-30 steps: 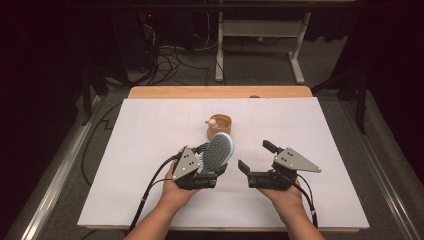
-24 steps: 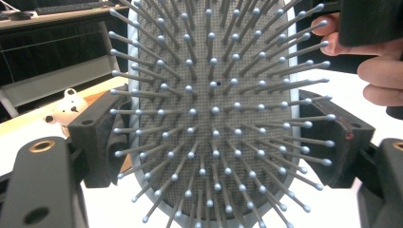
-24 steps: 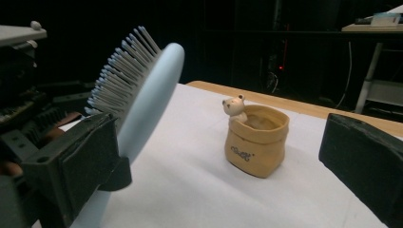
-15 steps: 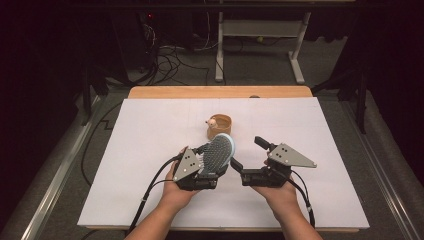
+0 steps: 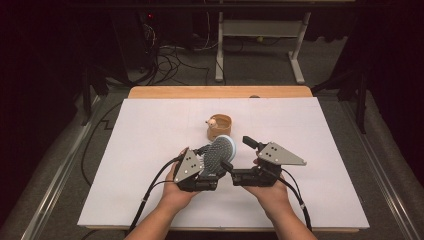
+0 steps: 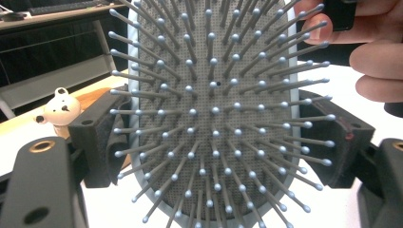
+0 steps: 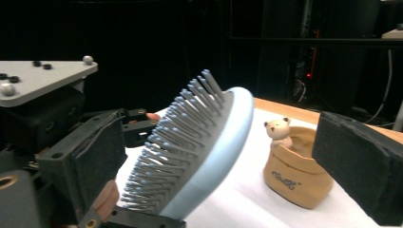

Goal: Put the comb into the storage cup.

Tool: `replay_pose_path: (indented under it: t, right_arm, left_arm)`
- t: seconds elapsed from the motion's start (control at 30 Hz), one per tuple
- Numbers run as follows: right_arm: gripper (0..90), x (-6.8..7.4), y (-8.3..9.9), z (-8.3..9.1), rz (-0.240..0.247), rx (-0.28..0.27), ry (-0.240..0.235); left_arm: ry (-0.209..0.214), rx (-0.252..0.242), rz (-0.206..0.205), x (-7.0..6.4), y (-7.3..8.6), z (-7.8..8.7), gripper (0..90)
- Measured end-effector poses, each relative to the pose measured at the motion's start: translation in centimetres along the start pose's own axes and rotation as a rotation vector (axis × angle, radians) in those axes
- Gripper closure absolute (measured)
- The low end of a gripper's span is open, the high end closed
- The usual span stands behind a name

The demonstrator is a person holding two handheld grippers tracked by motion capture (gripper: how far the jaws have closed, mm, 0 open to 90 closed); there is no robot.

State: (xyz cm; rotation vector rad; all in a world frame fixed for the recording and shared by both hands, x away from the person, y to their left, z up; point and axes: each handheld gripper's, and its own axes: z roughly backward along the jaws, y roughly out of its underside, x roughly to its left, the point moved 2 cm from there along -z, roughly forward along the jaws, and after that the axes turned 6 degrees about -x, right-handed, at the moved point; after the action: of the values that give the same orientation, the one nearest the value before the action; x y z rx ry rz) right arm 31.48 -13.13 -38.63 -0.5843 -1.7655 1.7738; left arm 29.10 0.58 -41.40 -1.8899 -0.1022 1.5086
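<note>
A light-blue hairbrush [image 5: 220, 151] with grey bristles is held up above the white table sheet [image 5: 145, 150], and my left gripper [image 5: 212, 159] is shut on it. In the left gripper view, the brush [image 6: 214, 95] faces the camera bristles first, with a black jaw pressed against each side edge. My right gripper [image 5: 239, 154] is open just right of it. In the right gripper view the brush head [image 7: 199, 147] stands tilted between my wide-apart jaws of the right gripper [image 7: 223, 156], touching neither. Behind stands a tan pouch [image 5: 220, 126] with a small bear figure [image 7: 278, 130] in it.
The wooden table edge [image 5: 220, 92] runs along the back of the sheet. Beyond it are dark floor, cables and a white desk frame [image 5: 260, 45]. Fingers of the right hand [image 6: 375, 57] appear at the upper right of the left gripper view.
My right gripper has slid left toward the brush, and its open jaws now stand either side of the brush head. The left gripper and brush have barely moved.
</note>
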Motion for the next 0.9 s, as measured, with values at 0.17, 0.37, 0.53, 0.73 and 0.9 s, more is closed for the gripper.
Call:
replay_pose_path:
  t: [0.17, 0.37, 0.53, 0.73, 0.9]
  right_arm:
    - [11.1, 0.1, 0.0, -0.3, -0.015, 0.001, -0.017]
    - [17.2, 0.1, 0.3, -0.8, -0.029, 0.009, -0.033]
    - [19.2, 0.2, 0.4, -1.0, -0.04, 0.011, -0.036]
    - [23.4, 0.3, 0.4, -1.2, -0.059, 0.017, -0.04]
    - [26.9, 0.3, 0.6, -1.5, -0.083, 0.029, -0.045]
  left_arm:
    - [0.0, -0.002, 0.01, -0.1, 0.1, 0.1, 20.6]
    - [0.003, 0.004, 0.006, -0.2, 0.1, 0.1, 20.6]
    - [0.008, 0.005, 0.002, -0.2, 0.2, 0.1, 20.5]
    - [0.007, 0.004, 0.004, -0.2, 0.3, 0.1, 20.5]
    - [0.005, 0.005, 0.003, -0.2, 0.4, 0.1, 20.5]
